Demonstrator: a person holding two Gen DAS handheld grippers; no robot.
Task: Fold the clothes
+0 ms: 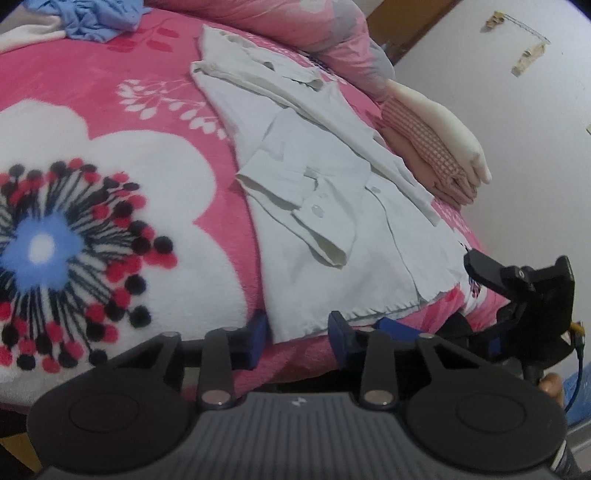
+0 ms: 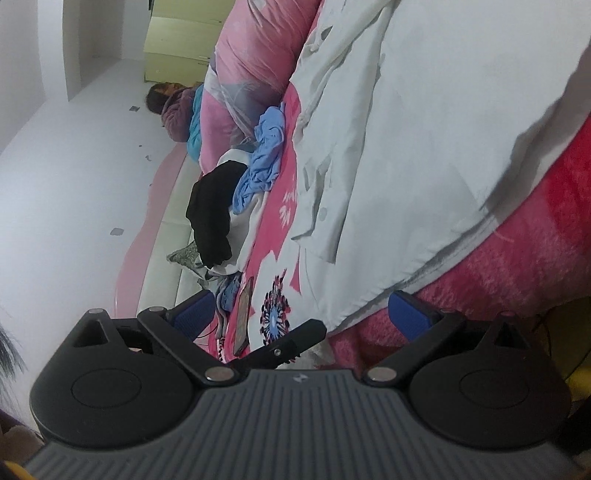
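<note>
A white button shirt (image 1: 325, 206) lies partly folded on the pink flowered blanket (image 1: 110, 155), sleeves laid over its front. My left gripper (image 1: 297, 332) is open, its blue pads either side of the shirt's bottom hem. The right gripper shows at the right of the left wrist view (image 1: 517, 291), beside the hem's right corner. In the right wrist view the same shirt (image 2: 424, 147) fills the upper right, and my right gripper (image 2: 299, 314) is open wide with the hem edge between its blue pads.
Folded clothes (image 1: 436, 147) are stacked past the shirt by the wall. A crumpled blue garment (image 1: 99, 22) lies at the blanket's far corner, also in the right wrist view (image 2: 262, 158) beside a black garment (image 2: 214, 214). A phone (image 2: 243, 317) lies on the blanket. A pink quilt (image 2: 251, 55) is bunched behind.
</note>
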